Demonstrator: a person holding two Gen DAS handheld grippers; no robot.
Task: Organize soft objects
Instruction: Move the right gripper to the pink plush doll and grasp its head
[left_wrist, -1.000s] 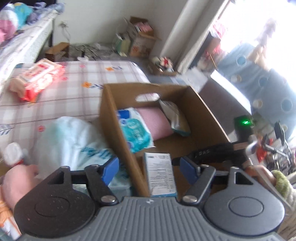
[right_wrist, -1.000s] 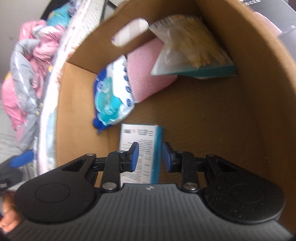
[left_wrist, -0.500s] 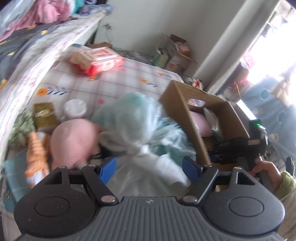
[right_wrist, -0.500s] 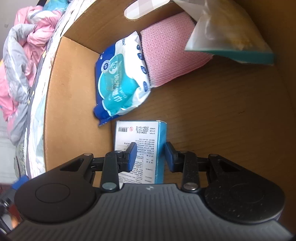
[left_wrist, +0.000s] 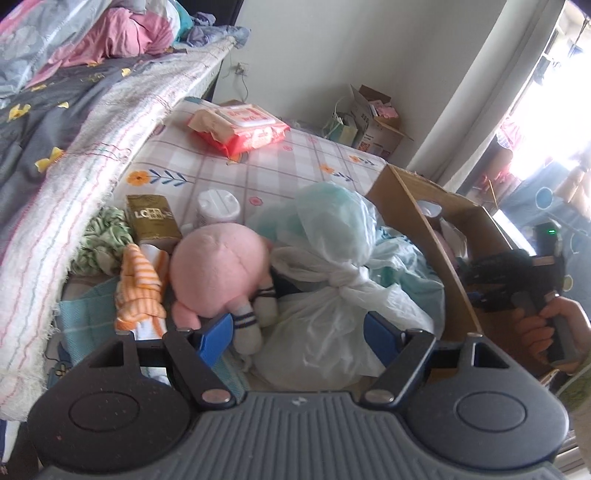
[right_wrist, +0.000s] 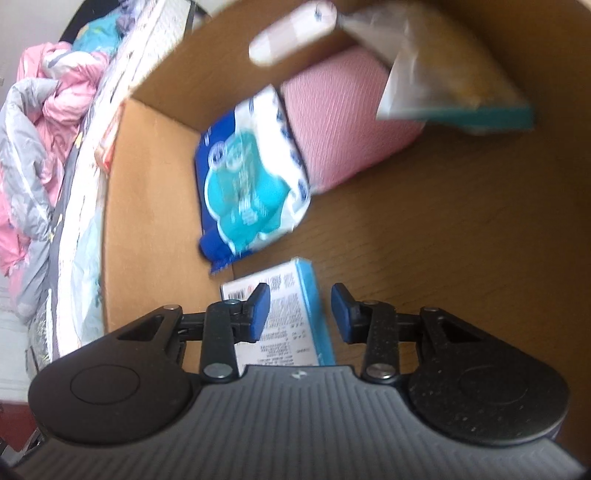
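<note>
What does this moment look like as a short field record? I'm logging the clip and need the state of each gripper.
left gripper: open, over tied plastic bag beside pink plush toy
right gripper: open, inside cardboard box
between right fingers: white and blue carton, not clamped
also in box: tissue pack, pink roll
</note>
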